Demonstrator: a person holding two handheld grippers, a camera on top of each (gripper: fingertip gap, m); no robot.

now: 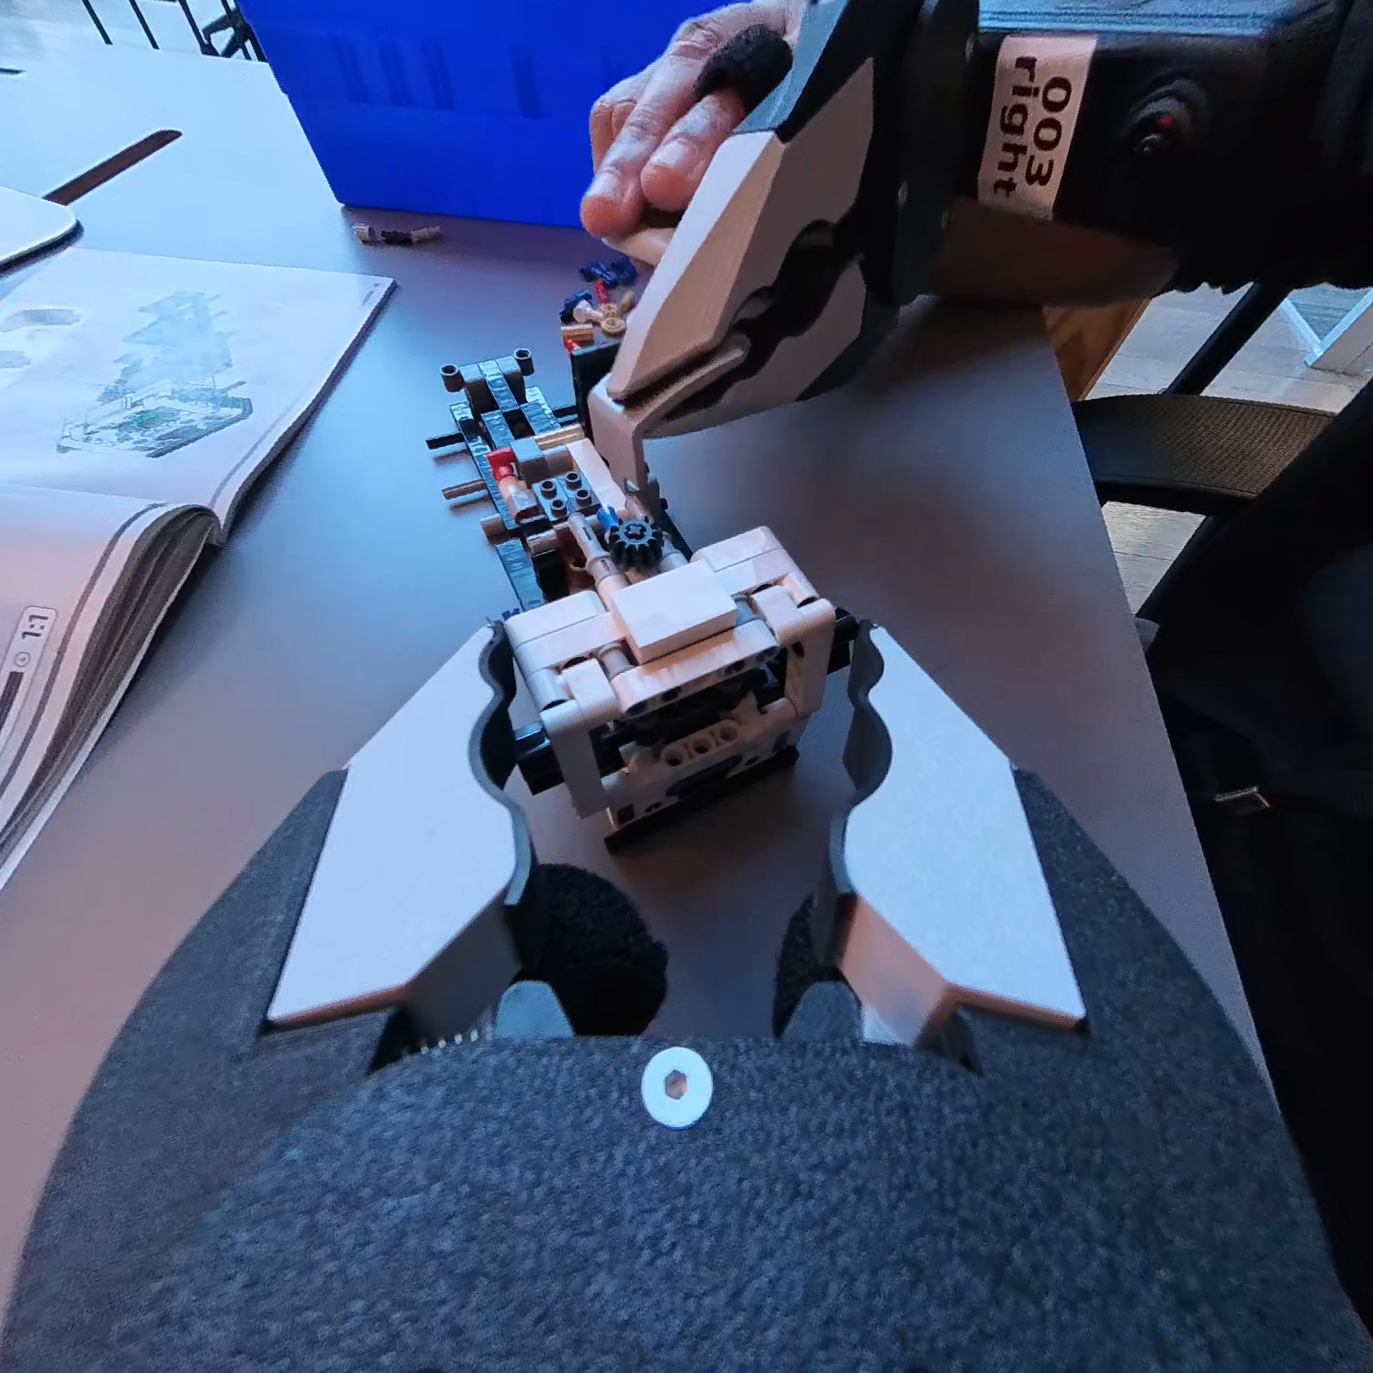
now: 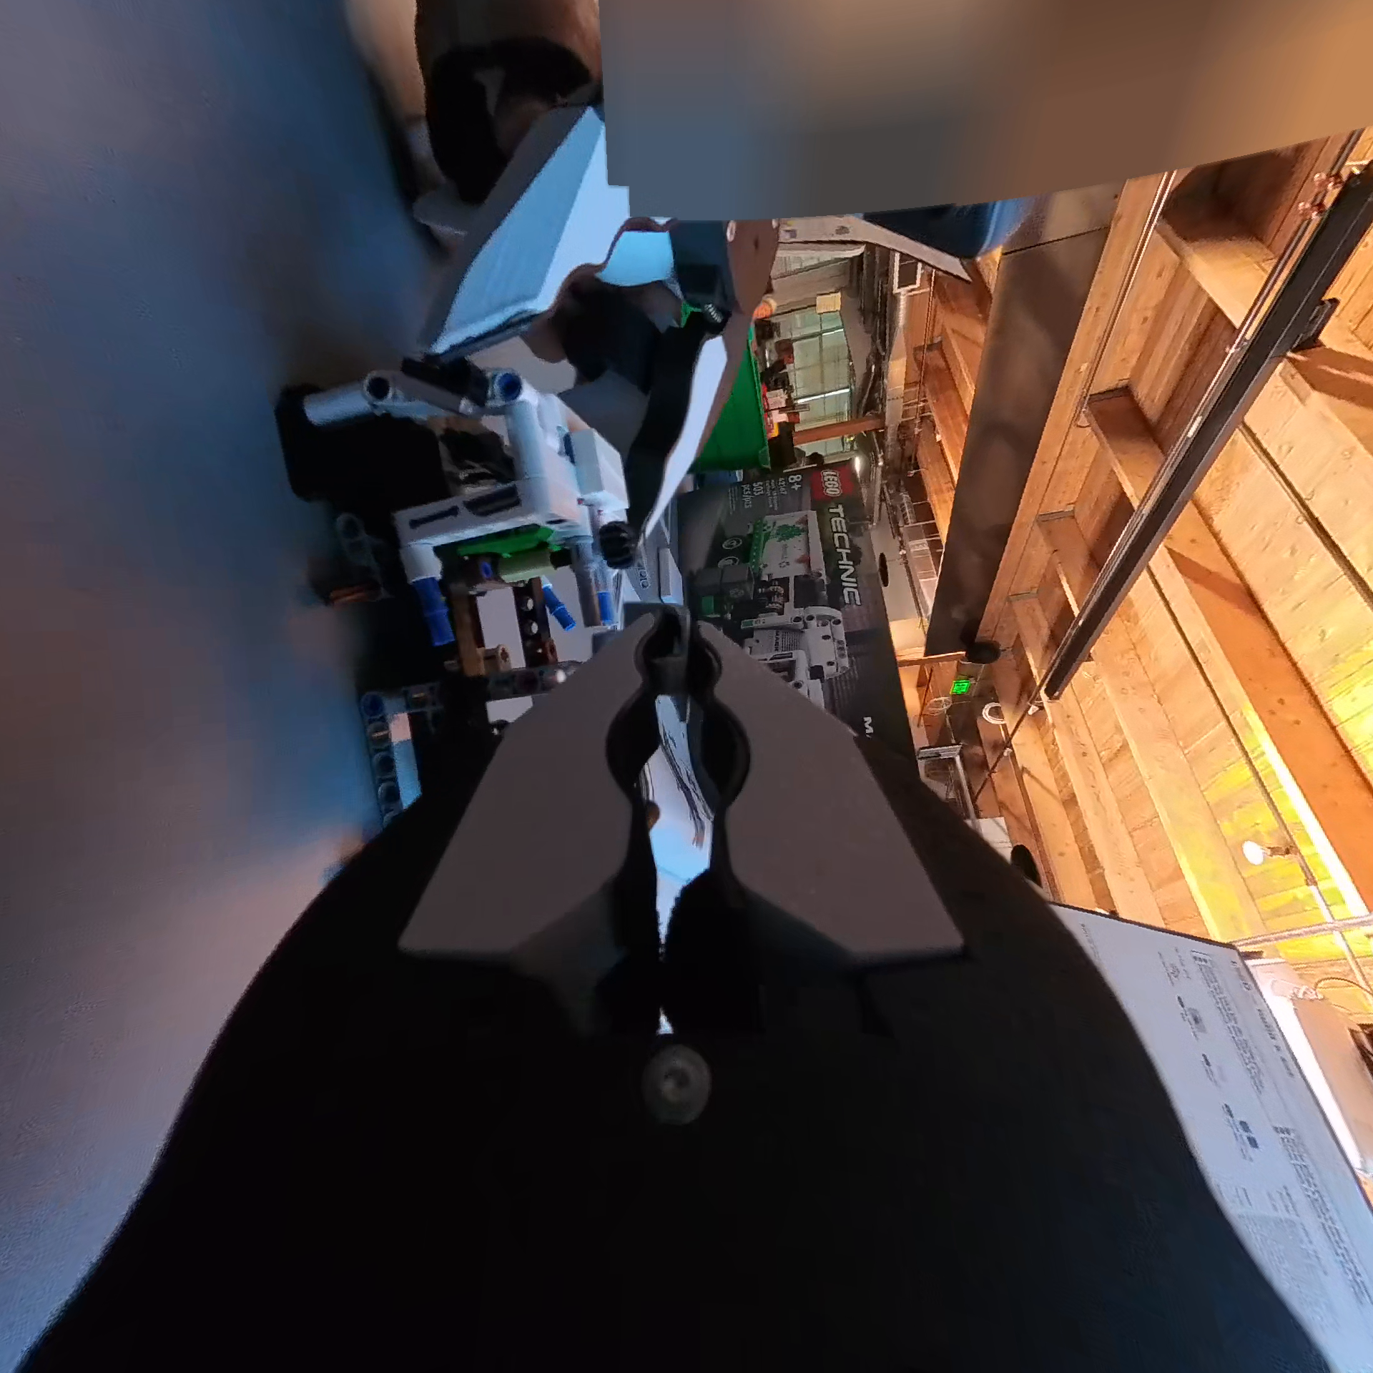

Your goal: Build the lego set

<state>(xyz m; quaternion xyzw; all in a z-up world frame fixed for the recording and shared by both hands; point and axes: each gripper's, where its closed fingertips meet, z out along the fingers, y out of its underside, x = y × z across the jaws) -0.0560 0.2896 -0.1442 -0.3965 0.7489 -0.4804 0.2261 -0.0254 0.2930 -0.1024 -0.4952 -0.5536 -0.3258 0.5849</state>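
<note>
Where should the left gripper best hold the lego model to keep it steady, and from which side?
Probably the white boxy frame at the lego model's near end, approached end-on: its flat sides already sit between the left gripper's open jaws.

Lego model [image 1: 654, 654] white and black, black gear [image 1: 634, 536], blue and red pins. Bin [image 1: 461, 96] blue. Table [image 1: 297, 594] dark grey. Gripper fingers [image 1: 416, 832] pale grey.

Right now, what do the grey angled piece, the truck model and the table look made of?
Angled piece, pinched by the right hand-held gripper: likely moulded plastic, smooth grey, crisp bend. Truck model: hard plastic, slightly glossy, with round pin holes. Table: smooth matte grey top, probably laminate; cannot confirm.
</note>
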